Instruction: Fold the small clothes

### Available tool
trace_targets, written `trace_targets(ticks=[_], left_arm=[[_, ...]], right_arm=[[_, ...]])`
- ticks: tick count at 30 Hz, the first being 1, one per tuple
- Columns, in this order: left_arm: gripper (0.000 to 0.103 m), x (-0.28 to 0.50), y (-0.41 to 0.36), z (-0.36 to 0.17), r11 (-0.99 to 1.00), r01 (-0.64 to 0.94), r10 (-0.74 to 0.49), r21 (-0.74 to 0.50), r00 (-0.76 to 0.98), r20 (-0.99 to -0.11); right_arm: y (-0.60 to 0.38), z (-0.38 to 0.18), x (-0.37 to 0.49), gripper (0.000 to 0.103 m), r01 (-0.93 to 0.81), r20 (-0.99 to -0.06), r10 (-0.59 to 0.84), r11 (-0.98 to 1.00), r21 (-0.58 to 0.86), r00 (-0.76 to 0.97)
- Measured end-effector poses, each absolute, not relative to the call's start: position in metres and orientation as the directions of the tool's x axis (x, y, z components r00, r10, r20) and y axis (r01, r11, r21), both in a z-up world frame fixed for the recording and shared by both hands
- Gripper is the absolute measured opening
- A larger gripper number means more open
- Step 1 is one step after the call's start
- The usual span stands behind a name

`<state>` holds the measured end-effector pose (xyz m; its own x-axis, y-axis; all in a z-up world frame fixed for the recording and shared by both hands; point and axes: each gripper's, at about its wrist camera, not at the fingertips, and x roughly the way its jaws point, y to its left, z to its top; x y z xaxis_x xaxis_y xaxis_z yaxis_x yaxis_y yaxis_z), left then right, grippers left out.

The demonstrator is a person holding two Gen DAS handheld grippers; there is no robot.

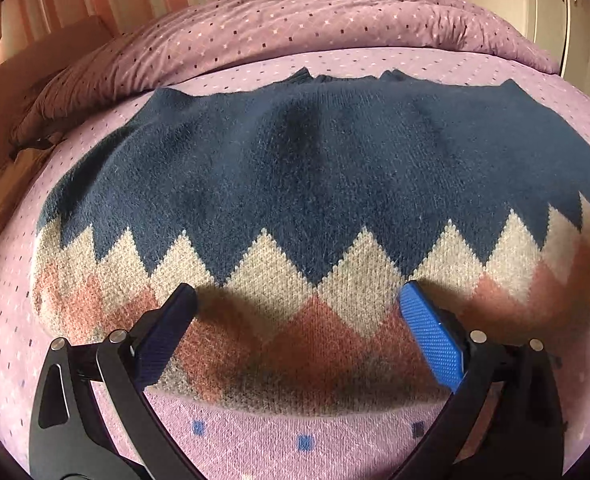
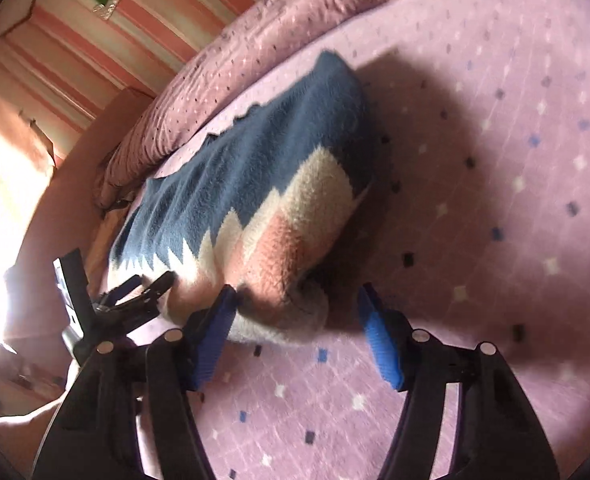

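A small knitted sweater point(image 1: 295, 176), navy with a cream and salmon zigzag band, lies spread flat on the bed. My left gripper point(image 1: 297, 292) is open, its blue-padded fingers point(image 1: 431, 336) wide apart just above the sweater's near hem. In the right wrist view the sweater point(image 2: 255, 184) lies ahead and to the left. My right gripper point(image 2: 297, 300) is open around the sweater's near right corner, which is slightly lifted. The left gripper point(image 2: 135, 300) shows at the sweater's near edge further left.
The bed has a lilac sheet point(image 1: 295, 436) with small coloured squares. A rumpled purple duvet point(image 1: 295, 20) lies along the far edge of the bed. A striped pink wall point(image 2: 95, 40) stands behind. Bare sheet point(image 2: 495, 200) stretches to the right of the sweater.
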<state>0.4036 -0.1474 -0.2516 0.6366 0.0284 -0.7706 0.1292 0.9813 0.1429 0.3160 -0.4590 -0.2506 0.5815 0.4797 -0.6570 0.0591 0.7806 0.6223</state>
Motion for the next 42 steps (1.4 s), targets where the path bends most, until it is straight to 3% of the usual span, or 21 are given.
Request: trace_targets(ticks=[3, 6, 12, 18, 32, 42], left_arm=[[0.1, 0.403, -0.149, -0.252, 0.98, 0.126, 0.038, 0.154, 0.641, -0.767], [0.1, 0.405, -0.148, -0.252, 0.981, 0.127, 0.031, 0.146, 0.641, -0.767], [0.1, 0.404, -0.146, -0.253, 0.983, 0.127, 0.021, 0.134, 0.642, -0.766], [0.1, 0.403, -0.146, -0.253, 0.983, 0.126, 0.019, 0.132, 0.646, -0.763], [0.1, 0.398, -0.131, -0.246, 0.991, 0.122, -0.04, 0.049, 0.637, -0.77], [0.1, 0.375, -0.026, -0.195, 0.998, 0.02, -0.061, -0.067, 0.721, -0.69]], right_arm=[[-0.463, -0.259, 0.323, 0.062, 0.077, -0.628, 0.522, 0.731, 0.678, 0.578], [-0.463, -0.267, 0.328, 0.051, 0.085, -0.593, 0.561, 0.681, 0.727, 0.578], [-0.458, -0.272, 0.333, 0.048, 0.102, -0.586, 0.557, 0.668, 0.737, 0.589], [-0.459, -0.272, 0.337, 0.035, 0.093, -0.572, 0.557, 0.662, 0.743, 0.602], [-0.412, -0.169, 0.336, 0.028, -0.157, -0.429, 0.546, 0.729, 0.666, 0.72], [-0.319, -0.105, 0.354, 0.027, -0.364, -0.381, 0.602, 0.762, 0.535, 0.701]])
